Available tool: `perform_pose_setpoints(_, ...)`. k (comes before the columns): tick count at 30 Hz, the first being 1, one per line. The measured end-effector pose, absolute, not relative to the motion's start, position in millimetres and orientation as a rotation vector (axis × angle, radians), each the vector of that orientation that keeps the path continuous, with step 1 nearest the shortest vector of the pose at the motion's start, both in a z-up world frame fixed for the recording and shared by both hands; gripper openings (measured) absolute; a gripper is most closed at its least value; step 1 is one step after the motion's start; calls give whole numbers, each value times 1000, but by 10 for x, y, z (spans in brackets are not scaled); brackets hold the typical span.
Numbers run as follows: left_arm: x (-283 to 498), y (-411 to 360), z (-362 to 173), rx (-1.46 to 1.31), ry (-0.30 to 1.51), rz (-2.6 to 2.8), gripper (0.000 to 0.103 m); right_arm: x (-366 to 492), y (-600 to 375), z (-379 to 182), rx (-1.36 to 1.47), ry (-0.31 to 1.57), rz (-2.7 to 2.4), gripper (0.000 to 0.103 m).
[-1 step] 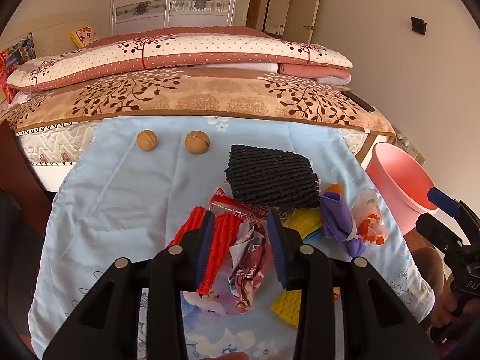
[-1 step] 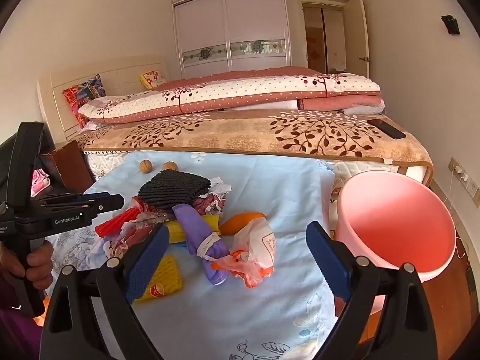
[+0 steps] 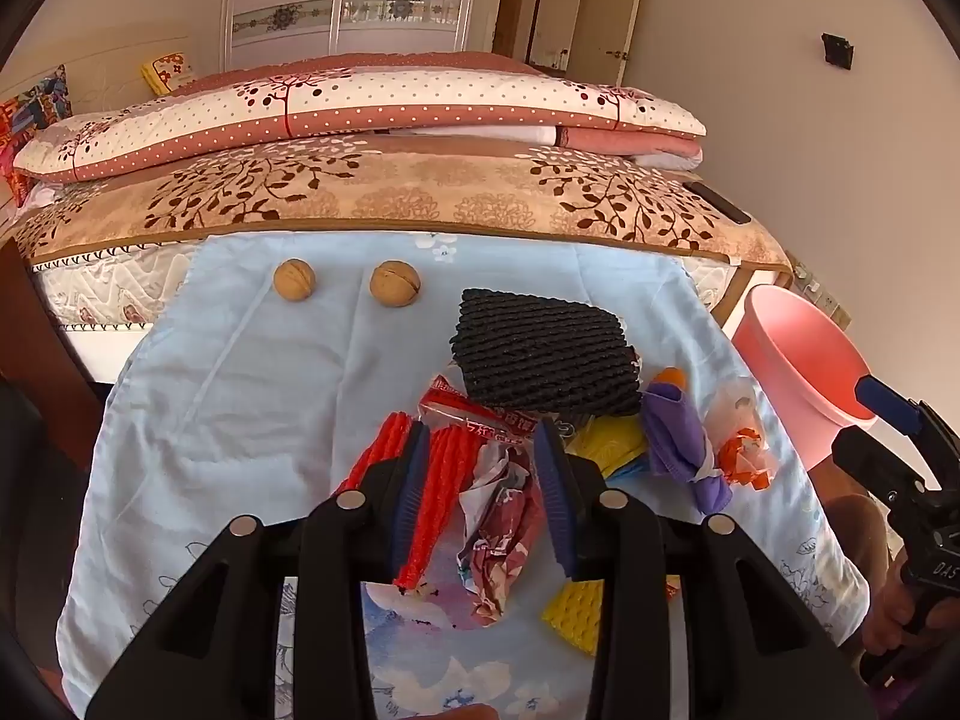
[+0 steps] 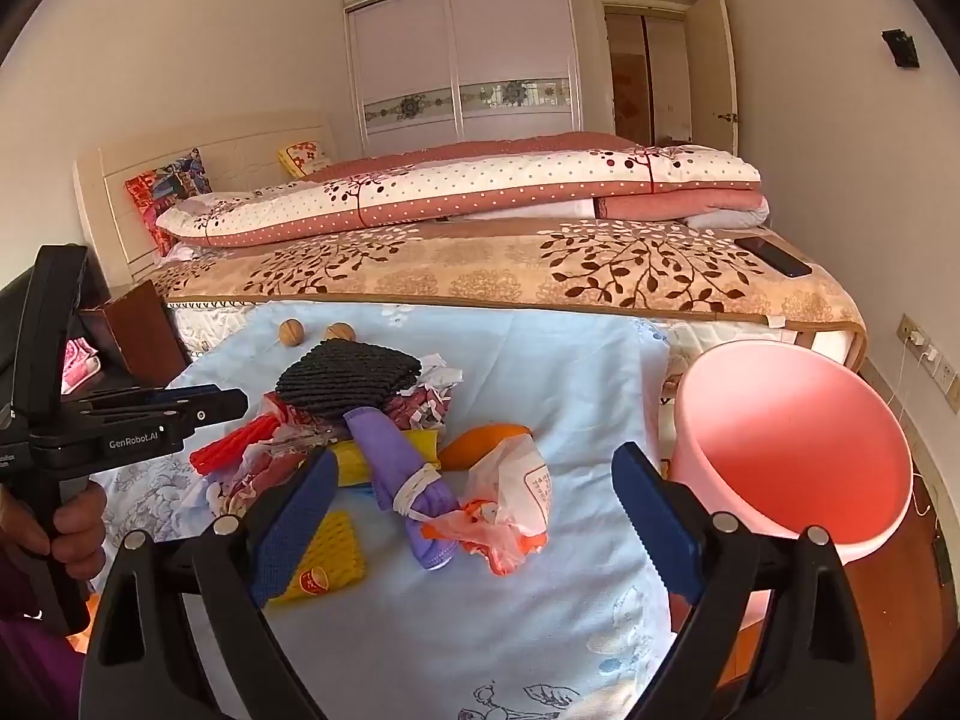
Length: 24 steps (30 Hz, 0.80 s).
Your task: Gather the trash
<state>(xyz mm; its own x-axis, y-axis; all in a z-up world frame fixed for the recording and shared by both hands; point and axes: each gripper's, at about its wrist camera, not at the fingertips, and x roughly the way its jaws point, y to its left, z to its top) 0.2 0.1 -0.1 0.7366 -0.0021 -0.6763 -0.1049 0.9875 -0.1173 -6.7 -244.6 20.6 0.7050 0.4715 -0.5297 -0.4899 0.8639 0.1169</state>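
early in the collecting, judging by the heap of litter on the light blue cloth (image 4: 540, 372) and nothing seen inside the pink bucket (image 4: 798, 456). first pick apparently in hand: left gripper (image 3: 483, 498) tilted down over the near edge of the heap, jaws parted, straddling a crumpled red-and-white wrapper (image 3: 501, 534) with a red ribbed foam sleeve (image 3: 441, 480) just inside the left pad. pads not visibly pressing on either; nothing lifted. right gripper (image 4: 474, 534) spread about as wide as it goes, empty, hovering short of a purple cloth roll (image 4: 408, 480) and a clear bag with orange print (image 4: 510, 504), both lying ahead between its fingertips.

next move, by judgement: lower and close the left jaws on the wrapper alone, keeping the foam sleeve out of the bite or accepting both, then carry across the heap to the bucket. bucket standing at the right edge of the cloth, beside the bed (image 4: 480, 276), close to the right gripper and well apart from the left one, so a long reach over the pile for the left hand.

rest of the heap: black mesh foam pad (image 3: 540, 354) behind the wrapper, yellow foam net (image 4: 324, 558) near the right gripper's left finger, an orange thing (image 4: 480, 444) partly hidden behind the bag. two walnuts (image 3: 345, 281) apart from the pile at the far end of the cloth; trash or not, cannot tell.
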Motion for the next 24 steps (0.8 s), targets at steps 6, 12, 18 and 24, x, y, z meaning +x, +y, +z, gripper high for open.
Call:
perform_pose_setpoints(6,-5,-2,17,-149,737,54,37,-64,-2471,209,-23,575,536,91)
perform_pose_setpoints(12,-50,23,-55,-156,740,56,36,-53,-2484,210,-22,581,535,91)
perform_pose_setpoints(18,-63,62,-77,-160,741,53,37,-42,-2473,192,-15,587,532,91)
perform_pose_setpoints(24,-87,72,-83,-162,740,54,36,-43,-2468,192,-16,588,530,91)
